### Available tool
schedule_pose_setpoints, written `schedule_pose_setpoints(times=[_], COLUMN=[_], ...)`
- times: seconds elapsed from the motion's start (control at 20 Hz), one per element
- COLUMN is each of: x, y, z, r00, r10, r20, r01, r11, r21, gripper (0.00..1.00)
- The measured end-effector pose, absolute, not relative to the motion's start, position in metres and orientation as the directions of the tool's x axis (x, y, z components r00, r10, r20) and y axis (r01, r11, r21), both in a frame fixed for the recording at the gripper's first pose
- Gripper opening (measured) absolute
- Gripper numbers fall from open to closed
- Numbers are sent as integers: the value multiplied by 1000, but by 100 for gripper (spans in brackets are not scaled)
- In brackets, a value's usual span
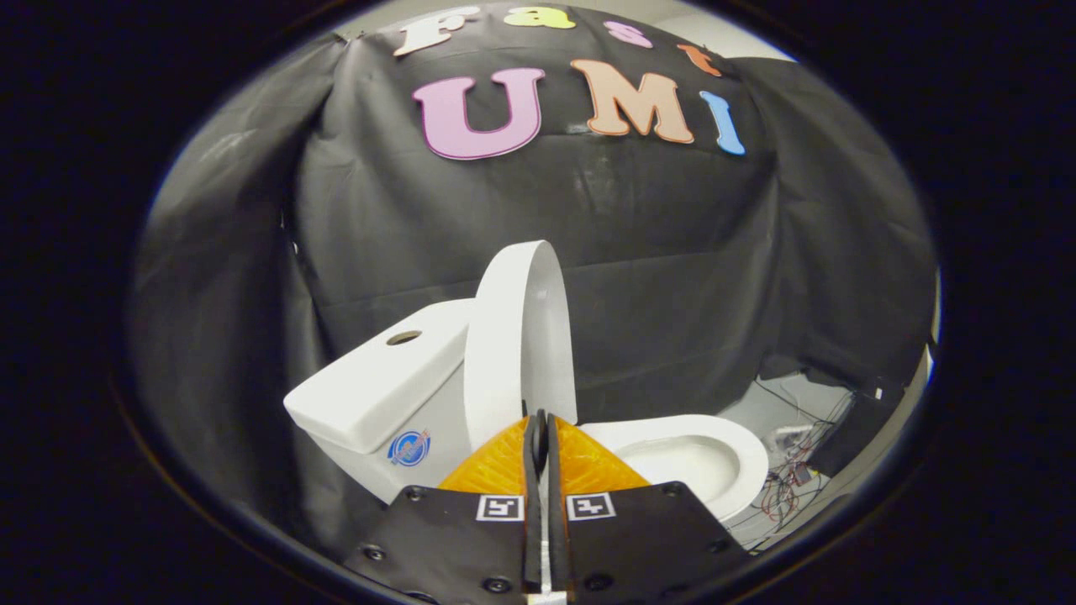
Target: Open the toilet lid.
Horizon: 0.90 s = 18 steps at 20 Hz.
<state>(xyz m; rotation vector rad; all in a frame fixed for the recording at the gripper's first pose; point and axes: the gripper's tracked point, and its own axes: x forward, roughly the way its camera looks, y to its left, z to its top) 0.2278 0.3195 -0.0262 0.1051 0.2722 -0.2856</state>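
The white toilet lid (514, 336) stands raised, nearly upright, leaning back toward the tank (378, 386). To the right of the fingers lie the open seat and bowl (685, 458). My gripper (538, 420) is shut, its two fingers pressed together with only a thin slit between them and nothing held. The fingertips sit just in front of the lid's lower edge; I cannot tell whether they touch it.
The tank has a round hole (403, 338) in its top and a blue sticker (409, 447) on its side. Black cloth (656, 277) hangs close behind the toilet. Loose wires (790, 483) and a dark box (849, 437) lie on the floor at the right.
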Motion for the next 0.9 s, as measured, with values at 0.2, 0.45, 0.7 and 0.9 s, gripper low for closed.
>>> schedule_pose_setpoints(times=[0.2,0.45,0.7,0.9], x=[241,251,253,255], y=[349,371,375,380], z=[-30,-32,-32,-34], r00=[935,934,935,931], r10=[-211,-198,-201,-211], r20=[-286,-297,-293,-297], r01=[226,195,197,203], r11=[974,980,979,978], r21=[20,-42,-42,-55], gripper=[6,8,8,8])
